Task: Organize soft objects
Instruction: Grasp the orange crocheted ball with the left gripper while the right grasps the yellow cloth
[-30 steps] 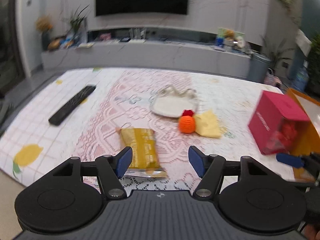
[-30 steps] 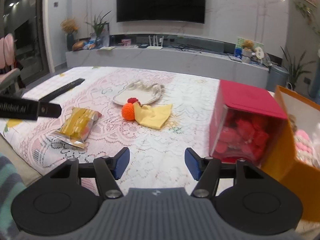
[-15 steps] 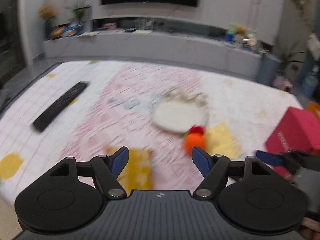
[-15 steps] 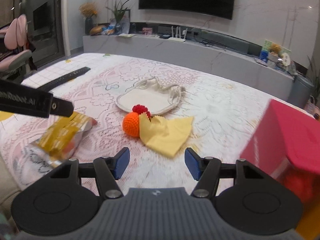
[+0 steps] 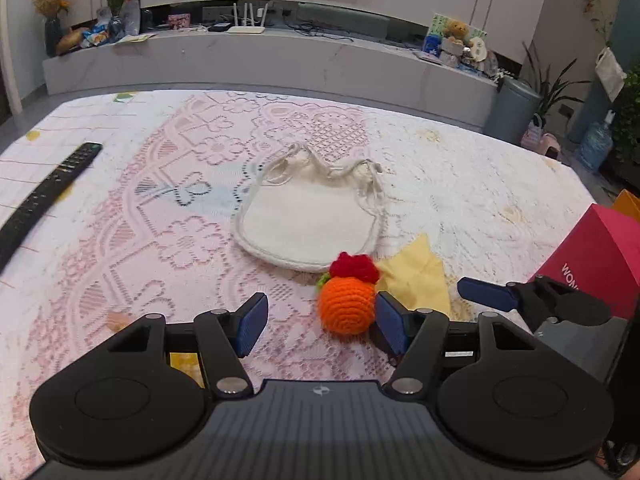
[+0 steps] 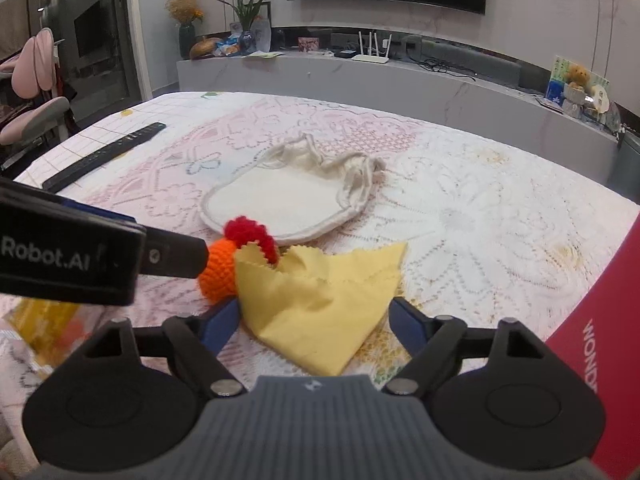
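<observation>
An orange crocheted ball with a red top [image 5: 347, 307] lies on the lace tablecloth, against the inner side of the right finger of my open left gripper [image 5: 320, 322]. It shows in the right wrist view [image 6: 218, 270] too. A yellow cloth [image 6: 320, 300] lies crumpled beside the ball, between the fingers of my open right gripper [image 6: 314, 326]; it also shows in the left wrist view [image 5: 420, 280]. A white drawstring pouch [image 5: 308, 216] lies flat just beyond both.
A black remote [image 5: 36, 204] lies at the left of the table. A red box [image 5: 592, 256] stands at the right, with an orange box edge [image 5: 628, 200] behind it. A yellow snack packet [image 6: 44, 332] lies near the front left edge.
Both grippers have moved forward and lower toward the ball and the cloth. The ball now sits between the left fingers and the cloth between the right fingers. Both stayed open.
</observation>
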Demonstrator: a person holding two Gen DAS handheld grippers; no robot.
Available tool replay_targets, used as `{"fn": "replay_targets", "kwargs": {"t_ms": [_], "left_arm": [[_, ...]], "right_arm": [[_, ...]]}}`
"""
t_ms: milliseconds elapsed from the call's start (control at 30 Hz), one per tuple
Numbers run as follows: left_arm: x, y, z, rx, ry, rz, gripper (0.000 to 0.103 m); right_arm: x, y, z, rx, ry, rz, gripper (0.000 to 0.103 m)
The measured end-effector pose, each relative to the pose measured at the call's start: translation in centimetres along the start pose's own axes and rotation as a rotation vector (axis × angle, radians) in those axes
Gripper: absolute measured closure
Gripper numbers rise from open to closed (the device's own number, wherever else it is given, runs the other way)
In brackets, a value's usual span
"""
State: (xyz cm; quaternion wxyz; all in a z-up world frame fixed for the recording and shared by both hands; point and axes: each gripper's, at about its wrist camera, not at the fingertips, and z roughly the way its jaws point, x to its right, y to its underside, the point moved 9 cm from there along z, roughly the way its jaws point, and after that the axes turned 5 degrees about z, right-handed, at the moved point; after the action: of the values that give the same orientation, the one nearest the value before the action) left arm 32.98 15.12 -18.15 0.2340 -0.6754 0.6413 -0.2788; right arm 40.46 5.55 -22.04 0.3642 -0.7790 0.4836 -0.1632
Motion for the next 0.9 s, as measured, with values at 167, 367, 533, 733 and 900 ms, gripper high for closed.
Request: {"fn": "replay_targets", "kwargs": {"t_ms": [167, 367, 533, 733, 900], "left_arm": [[0.6, 0.1, 0.2, 0.028, 0.048, 0.017, 0.031], [1.2, 0.0, 0.6, 0.054, 0.068, 0.019, 0.031], [2.2, 0.1, 1.4, 0.031, 0.058, 0.048, 0.031], [3.1, -0.2, 2.7, 0.021, 0.031, 0.072, 0.031], [3.0, 0.3, 2.9, 0.032, -0.019, 0.124, 0.039]], "right_arm": [[0.3, 0.5, 0.7, 0.003, -0.003, -0.002, 0.034], [0.0, 0.4, 0.1, 0.011, -0.019, -0.026, 0.069], [0.2, 0.4, -0.1, 0.018, -0.005, -0.056, 0.096], [1.4, -0.5, -1.9, 0.065, 0.02, -0.016, 0.097], [1.9, -0.1, -2.1, 0.042, 0.052, -0.012, 0.097]]}}
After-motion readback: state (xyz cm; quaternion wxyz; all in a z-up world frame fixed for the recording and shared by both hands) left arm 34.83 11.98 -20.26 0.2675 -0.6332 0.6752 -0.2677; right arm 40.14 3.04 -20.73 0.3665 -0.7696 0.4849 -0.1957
